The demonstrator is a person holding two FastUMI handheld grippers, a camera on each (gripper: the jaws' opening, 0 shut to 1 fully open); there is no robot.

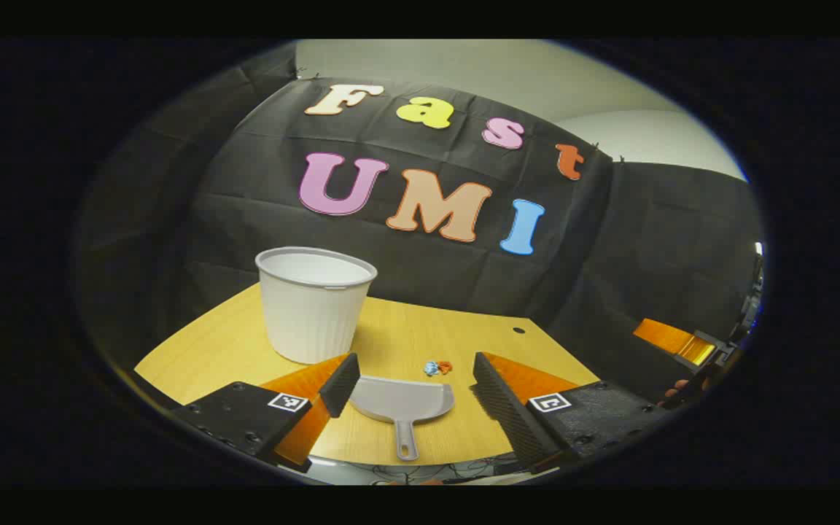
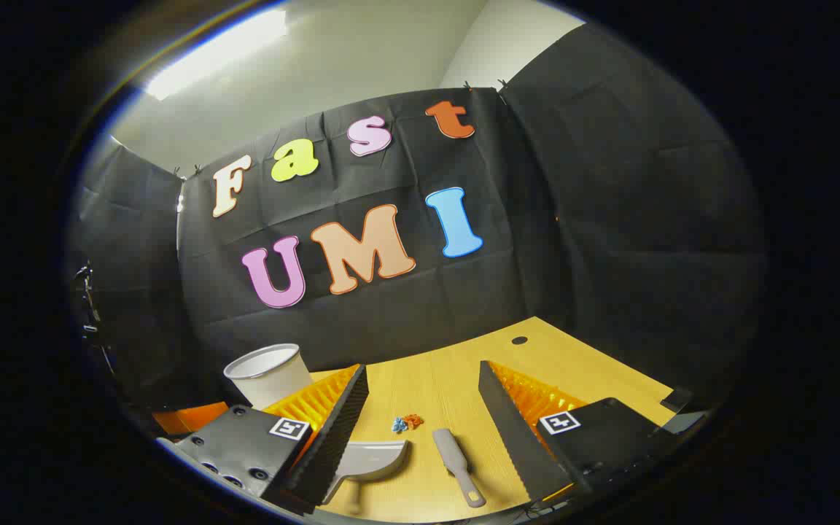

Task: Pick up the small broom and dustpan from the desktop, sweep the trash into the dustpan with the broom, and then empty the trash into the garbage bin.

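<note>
A grey dustpan [image 1: 402, 402] lies flat on the wooden desk [image 1: 427, 328], its handle toward the near edge. My left gripper [image 1: 414, 379] hovers open above it, nothing between the fingers. Just beyond the pan sits a small clump of blue and orange trash [image 1: 437, 367]. In the right gripper view the small grey broom [image 2: 456, 456] lies on the desk right of the dustpan [image 2: 370, 461], with the trash [image 2: 407, 422] beyond both. My right gripper [image 2: 424, 408] is open above the broom, holding nothing. A white ribbed garbage bin [image 1: 314, 302] stands upright at the desk's far left.
The bin [image 2: 265, 373] is partly hidden behind my right gripper's left finger. A dark cable hole [image 1: 518, 330] marks the desk's far right. Black cloth walls close off the back and sides. The other gripper [image 1: 690, 346] shows far right, off the desk edge.
</note>
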